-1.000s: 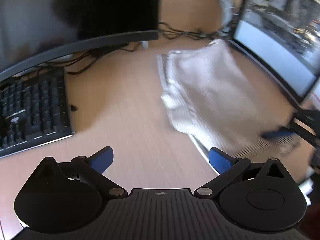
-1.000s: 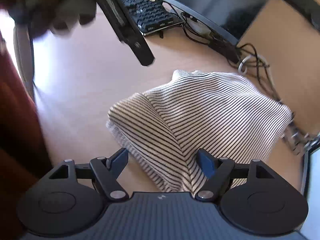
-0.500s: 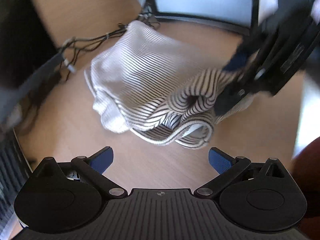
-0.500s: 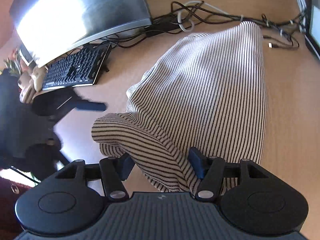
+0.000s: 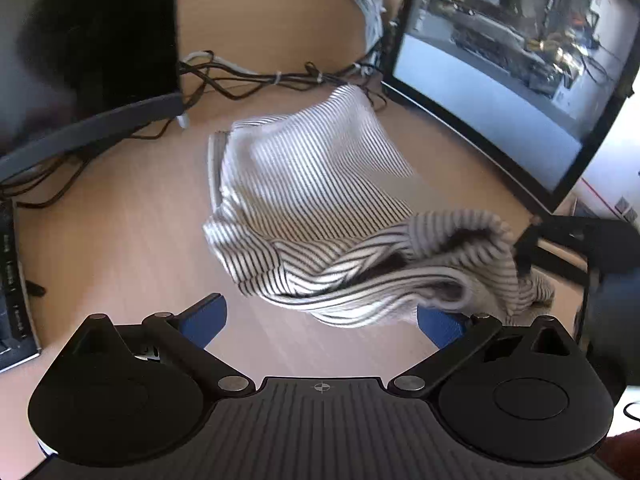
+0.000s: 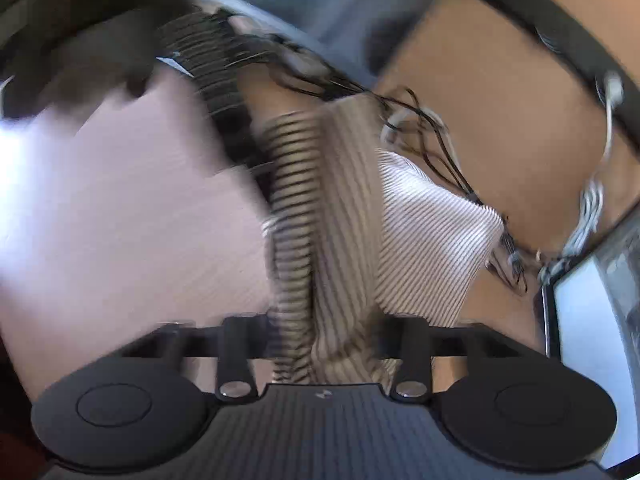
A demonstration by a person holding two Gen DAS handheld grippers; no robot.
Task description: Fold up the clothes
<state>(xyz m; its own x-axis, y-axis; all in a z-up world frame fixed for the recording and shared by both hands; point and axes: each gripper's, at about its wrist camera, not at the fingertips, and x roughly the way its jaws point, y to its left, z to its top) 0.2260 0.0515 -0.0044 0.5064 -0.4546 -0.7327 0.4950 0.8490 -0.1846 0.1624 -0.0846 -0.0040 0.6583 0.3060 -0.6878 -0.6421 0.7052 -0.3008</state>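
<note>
**Right gripper bunches the striped top; left waits open**

The desk (image 5: 120, 220) takes up most of both views, pale wood with a monitor (image 5: 500, 80) across the upper right of the left wrist view and a tangle of cables (image 5: 248, 76) along the back edge. In the middle of it, running down toward the lower right of that frame, is the striped garment (image 5: 312, 184): a white knit with thin dark stripes, still a loose heap, not a flat sheet. Its far part lies on the wood near the cables, and its near edge is rolled and lifted into a thick fold.

I would say the folding proper has not begun; this looks like the gathering and lifting step. The right gripper (image 6: 324, 332) has just been closing its jaws, and a bunched rope of the cloth runs straight between them; the view is smeared, but the jaws stand narrow and appear clamped on the fabric. In the left wrist view the same gripper shows as a dark shape at the right edge, at the garment's raised end.

The left gripper (image 5: 320, 320) hangs low in its frame with jaws wide and nothing between them, though the cloth's drooping edge overlaps its right finger.

Next, I reckon, the left one must take a second edge so the top can be spread flat.
</note>
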